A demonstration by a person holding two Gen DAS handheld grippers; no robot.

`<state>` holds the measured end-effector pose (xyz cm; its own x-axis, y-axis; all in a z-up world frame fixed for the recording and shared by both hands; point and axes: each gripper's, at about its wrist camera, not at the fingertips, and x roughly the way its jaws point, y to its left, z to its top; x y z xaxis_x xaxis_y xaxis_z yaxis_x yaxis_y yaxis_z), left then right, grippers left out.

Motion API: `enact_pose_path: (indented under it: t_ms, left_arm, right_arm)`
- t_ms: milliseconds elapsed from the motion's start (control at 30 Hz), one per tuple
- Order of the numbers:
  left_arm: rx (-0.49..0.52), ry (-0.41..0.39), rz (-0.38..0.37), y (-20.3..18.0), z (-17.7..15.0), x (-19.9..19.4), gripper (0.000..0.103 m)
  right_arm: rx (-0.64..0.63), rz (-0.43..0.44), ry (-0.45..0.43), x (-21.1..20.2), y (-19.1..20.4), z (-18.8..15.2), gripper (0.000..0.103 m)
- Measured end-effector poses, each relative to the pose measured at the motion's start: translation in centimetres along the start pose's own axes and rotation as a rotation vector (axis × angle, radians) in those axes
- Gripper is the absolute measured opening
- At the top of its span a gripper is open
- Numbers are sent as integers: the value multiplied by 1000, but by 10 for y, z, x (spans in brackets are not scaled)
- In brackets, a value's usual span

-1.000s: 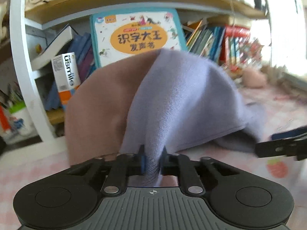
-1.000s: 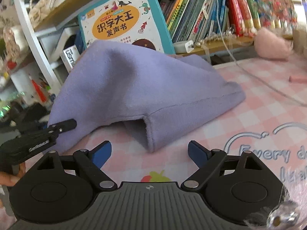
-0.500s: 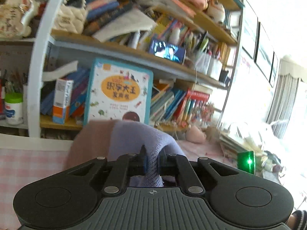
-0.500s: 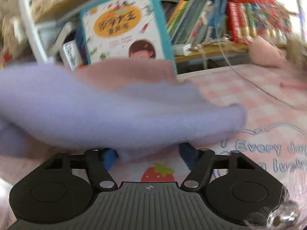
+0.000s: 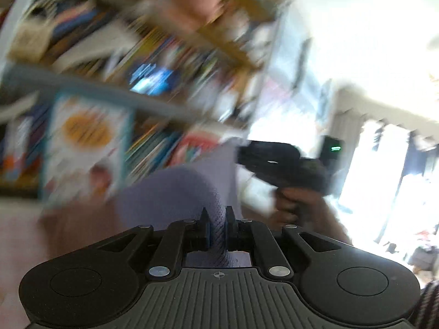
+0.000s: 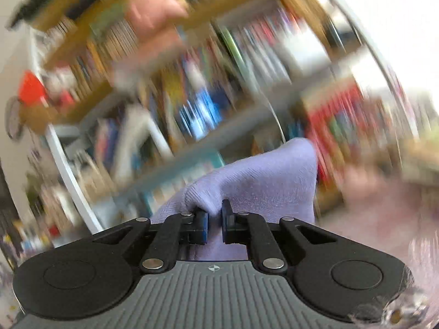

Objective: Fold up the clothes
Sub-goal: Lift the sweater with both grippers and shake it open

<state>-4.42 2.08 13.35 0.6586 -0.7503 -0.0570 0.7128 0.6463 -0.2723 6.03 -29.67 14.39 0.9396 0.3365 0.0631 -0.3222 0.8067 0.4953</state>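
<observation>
A lilac knitted garment (image 5: 175, 192) is lifted in the air, and its pinkish-brown inner side (image 5: 79, 227) hangs at the lower left. My left gripper (image 5: 217, 216) is shut on a bunched edge of it. In the right wrist view the same lilac garment (image 6: 263, 181) drapes over the fingers, and my right gripper (image 6: 214, 216) is shut on a fold of it. The left wrist view also catches the right gripper (image 5: 277, 161) up at the right, held by a hand (image 5: 299, 205), at the cloth's far corner. Both views are heavily motion-blurred.
A crowded bookshelf (image 6: 192, 104) fills the background, with a big picture book (image 5: 82, 148) standing upright on it. A bright window (image 5: 384, 178) with curtains is at the right. The pink checked table (image 6: 384, 219) shows only at the lower right.
My right gripper was open over the cloth on the table; it has shut on the lilac garment. Both grippers have swung upward, lifting the garment off the table.
</observation>
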Motion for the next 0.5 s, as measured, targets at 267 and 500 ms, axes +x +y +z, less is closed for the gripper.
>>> enact_pose_path:
  t_ms: [267,500]
  left_arm:
    - [9,-208,-281,-27,25,-39,9]
    - [-138,94,11,25,-41,-42,13]
  right_arm:
    - [-178,318,-211,-9,98,80,9]
    - [-279,191,297,88,97,-58,9]
